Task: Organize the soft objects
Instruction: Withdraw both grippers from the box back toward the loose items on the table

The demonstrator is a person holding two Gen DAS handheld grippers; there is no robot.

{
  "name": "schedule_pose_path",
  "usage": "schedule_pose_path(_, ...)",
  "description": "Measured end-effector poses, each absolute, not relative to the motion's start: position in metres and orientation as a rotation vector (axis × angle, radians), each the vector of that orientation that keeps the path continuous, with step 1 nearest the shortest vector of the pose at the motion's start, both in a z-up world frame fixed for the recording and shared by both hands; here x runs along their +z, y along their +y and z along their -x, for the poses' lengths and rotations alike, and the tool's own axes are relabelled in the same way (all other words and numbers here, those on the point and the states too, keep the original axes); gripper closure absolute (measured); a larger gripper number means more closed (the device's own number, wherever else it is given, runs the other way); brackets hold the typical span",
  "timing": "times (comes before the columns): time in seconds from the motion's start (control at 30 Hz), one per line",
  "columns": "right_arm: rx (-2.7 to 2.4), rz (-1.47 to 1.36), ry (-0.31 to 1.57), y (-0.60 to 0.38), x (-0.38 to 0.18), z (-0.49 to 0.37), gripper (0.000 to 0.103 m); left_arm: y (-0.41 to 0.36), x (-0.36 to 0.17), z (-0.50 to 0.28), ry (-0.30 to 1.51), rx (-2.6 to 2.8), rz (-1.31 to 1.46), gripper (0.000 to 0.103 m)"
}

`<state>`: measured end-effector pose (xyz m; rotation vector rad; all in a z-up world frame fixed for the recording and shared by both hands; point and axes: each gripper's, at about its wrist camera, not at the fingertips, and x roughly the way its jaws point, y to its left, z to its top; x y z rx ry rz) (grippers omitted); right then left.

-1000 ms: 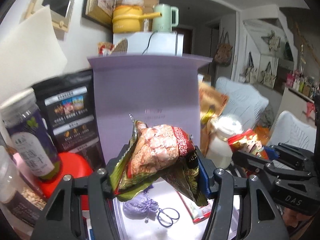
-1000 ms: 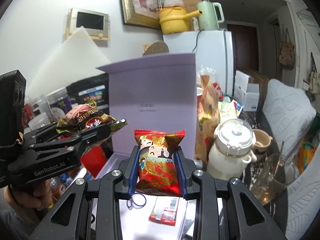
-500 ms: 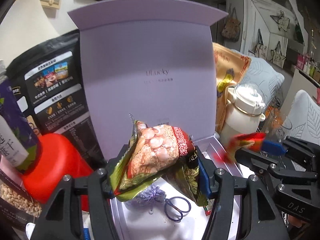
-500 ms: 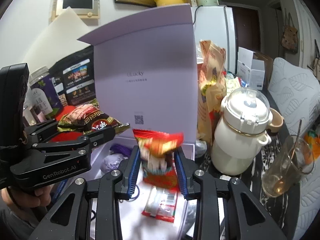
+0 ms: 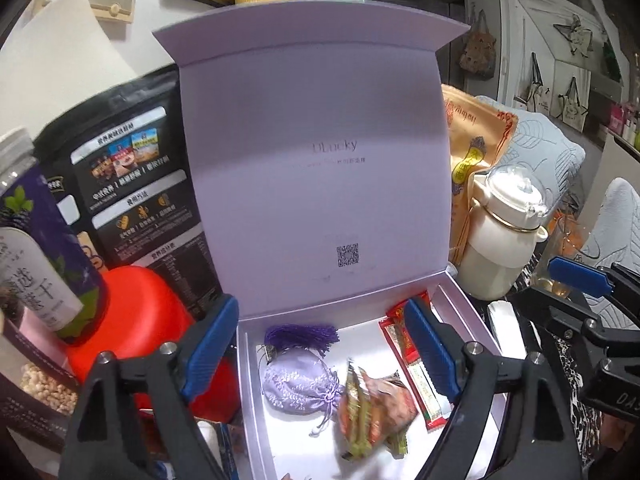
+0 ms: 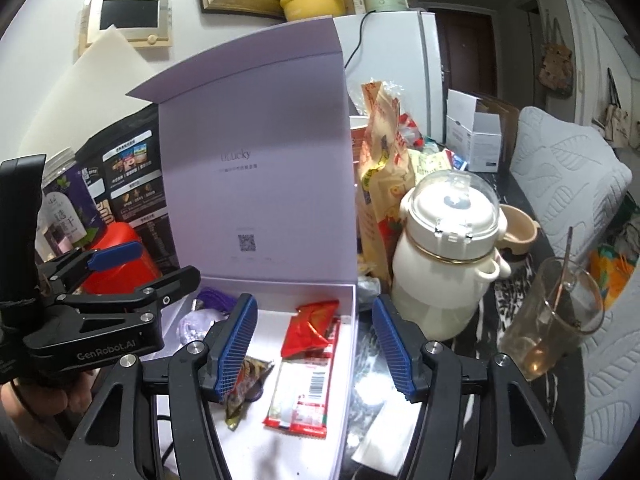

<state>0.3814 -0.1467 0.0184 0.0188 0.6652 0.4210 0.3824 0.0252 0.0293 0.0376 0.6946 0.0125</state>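
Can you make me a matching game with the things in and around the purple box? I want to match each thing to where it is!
Things:
1. lilac pouch
2. red packet
3. white jug
4. glass mug

Places:
A. far right, with a spoon in it
B. in the box, left side
C. just right of the box
D. in the box, right side

Pairs: 1-B, 2-D, 3-C, 4-A

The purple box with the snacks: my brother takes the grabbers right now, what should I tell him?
Left gripper: open, holding nothing, above the box.
Right gripper: open, holding nothing, at the box's right edge.
The purple box stands open, lid up. Inside lie the lilac pouch, the green-edged snack bag, the red snack packet and a long red-and-white packet.
Done: both snack bags are in the box.
Left: probably the other soft things, if any, then the lid. I can't tell which go in.
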Motion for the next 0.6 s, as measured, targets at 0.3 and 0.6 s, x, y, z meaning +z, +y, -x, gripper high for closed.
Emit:
schedule_pose_path(0.3, 0.443, -0.036, 0.614, -0.153, 0.049, -0.355, 0.043, 0.024, 0.062, -0.351, 0.643, 0.001, -0.031, 0.018)
schedule_pose_path(0.6, 0.434, -0.028, 0.556, -0.157, 0.082, -0.315, 0.043, 0.020, 0.094, -0.313, 0.581, -0.004, -0.036, 0.018)
